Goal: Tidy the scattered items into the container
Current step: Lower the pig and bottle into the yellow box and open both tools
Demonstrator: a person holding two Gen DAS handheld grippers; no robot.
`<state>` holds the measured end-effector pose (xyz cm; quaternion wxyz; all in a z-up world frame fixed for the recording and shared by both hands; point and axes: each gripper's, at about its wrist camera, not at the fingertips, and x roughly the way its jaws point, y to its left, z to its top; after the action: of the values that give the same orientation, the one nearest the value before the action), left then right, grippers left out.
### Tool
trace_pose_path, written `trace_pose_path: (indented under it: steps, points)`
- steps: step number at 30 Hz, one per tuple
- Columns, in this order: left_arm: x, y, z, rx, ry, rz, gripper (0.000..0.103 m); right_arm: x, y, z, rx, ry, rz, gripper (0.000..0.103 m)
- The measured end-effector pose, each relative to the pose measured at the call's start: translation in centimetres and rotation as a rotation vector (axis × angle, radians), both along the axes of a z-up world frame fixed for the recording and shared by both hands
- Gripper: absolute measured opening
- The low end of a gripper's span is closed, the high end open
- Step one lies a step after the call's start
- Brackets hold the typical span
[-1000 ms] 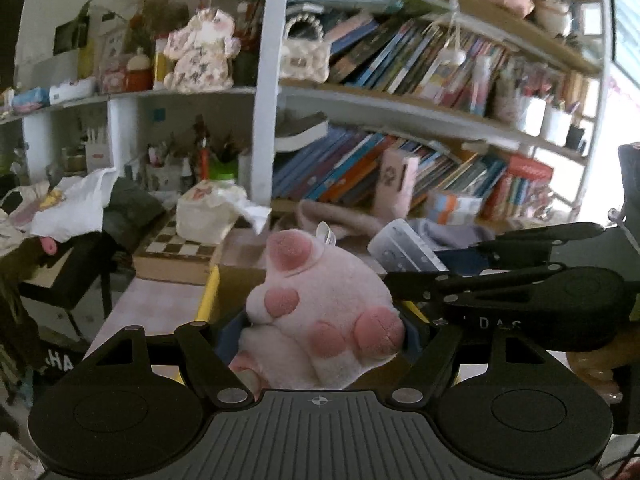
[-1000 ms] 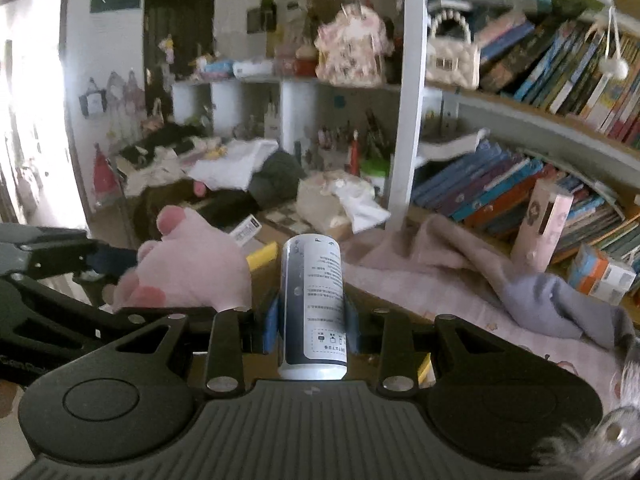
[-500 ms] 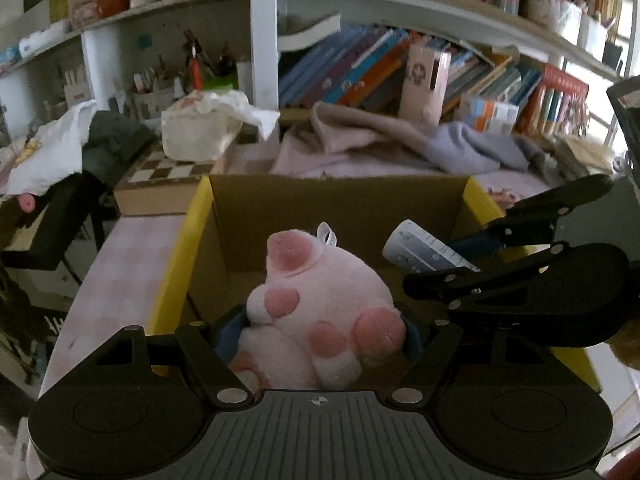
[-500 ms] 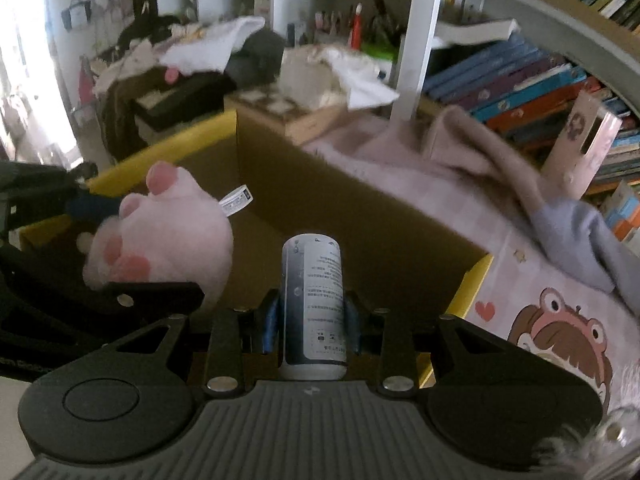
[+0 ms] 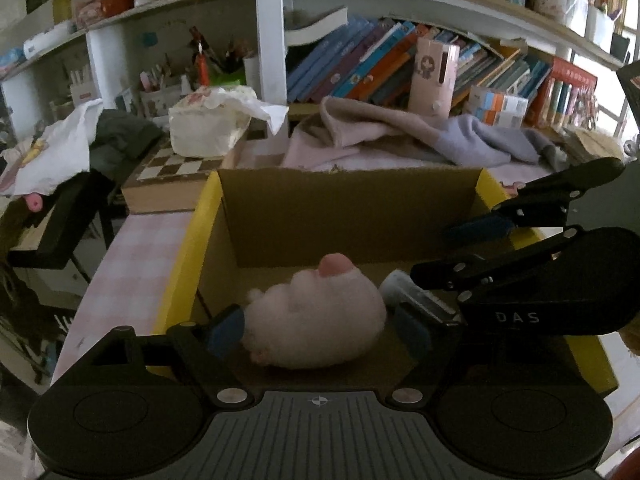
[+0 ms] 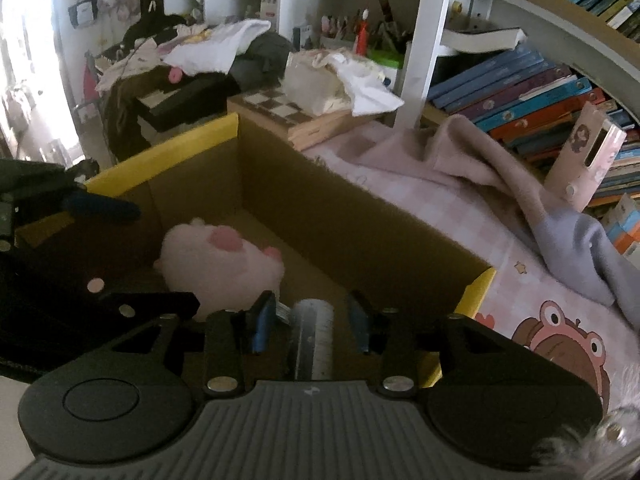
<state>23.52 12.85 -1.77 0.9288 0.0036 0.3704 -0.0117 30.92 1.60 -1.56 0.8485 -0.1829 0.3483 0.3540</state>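
An open cardboard box [image 5: 180,272] with a yellow rim lies under both grippers. A pink plush paw [image 5: 316,320] rests on the box floor between the fingers of my left gripper [image 5: 318,330]. Its jaws are opening, and the right pad stands clear of the plush. A white bottle [image 6: 312,336] with a dark label lies between the pads of my right gripper [image 6: 310,322], with a gap on each side. Those jaws are opening too. In the right wrist view the plush [image 6: 220,264] lies just left of the bottle. In the left wrist view the right gripper [image 5: 436,256] hangs over the box's right side.
A chessboard case [image 5: 172,176] with a white bundle [image 5: 208,128] on it stands behind the box's left corner. A pink and grey cloth [image 5: 400,136] lies behind the far wall, below shelves of books [image 5: 360,68]. A checked tablecloth [image 5: 132,264] shows left of the box.
Both grippers sank into the box. Their jaws widened. The plush paw dropped from the left pads to the box floor, and the bottle slipped lower between the right pads.
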Motion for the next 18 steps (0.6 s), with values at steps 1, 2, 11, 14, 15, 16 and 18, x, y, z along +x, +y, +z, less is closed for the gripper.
trace_pose_path:
  steps: [1, 2, 11, 14, 15, 16, 18]
  points:
    - [-0.2, 0.0, 0.2, 0.0, -0.008, 0.0, 0.087, -0.2, -0.2, 0.3, 0.009, -0.004, -0.003, 0.039]
    - [-0.4, -0.1, 0.5, 0.0, -0.018, 0.0, 0.087, -0.4, -0.4, 0.6, 0.02, -0.008, -0.007, 0.039]
    - [-3.5, -1.2, 3.6, 0.009, -0.121, -0.026, 0.092, -3.2, -2.6, 3.8, 0.112, -0.063, -0.055, 0.041]
    - [-5.0, -1.4, 4.6, 0.009, -0.15, -0.029, 0.093, -4.6, -3.5, 4.6, 0.14, -0.082, -0.071, 0.041]
    - [-5.6, -1.5, 5.0, 0.011, -0.16, -0.028, 0.093, -5.1, -3.9, 4.8, 0.147, -0.086, -0.081, 0.041]
    - [-6.2, -1.5, 5.2, 0.012, -0.168, -0.026, 0.093, -5.6, -4.2, 4.9, 0.154, -0.088, -0.093, 0.041]
    - [-7.3, -1.5, 5.7, 0.011, -0.18, -0.015, 0.095, -6.6, -5.1, 5.1, 0.172, -0.089, -0.116, 0.041]
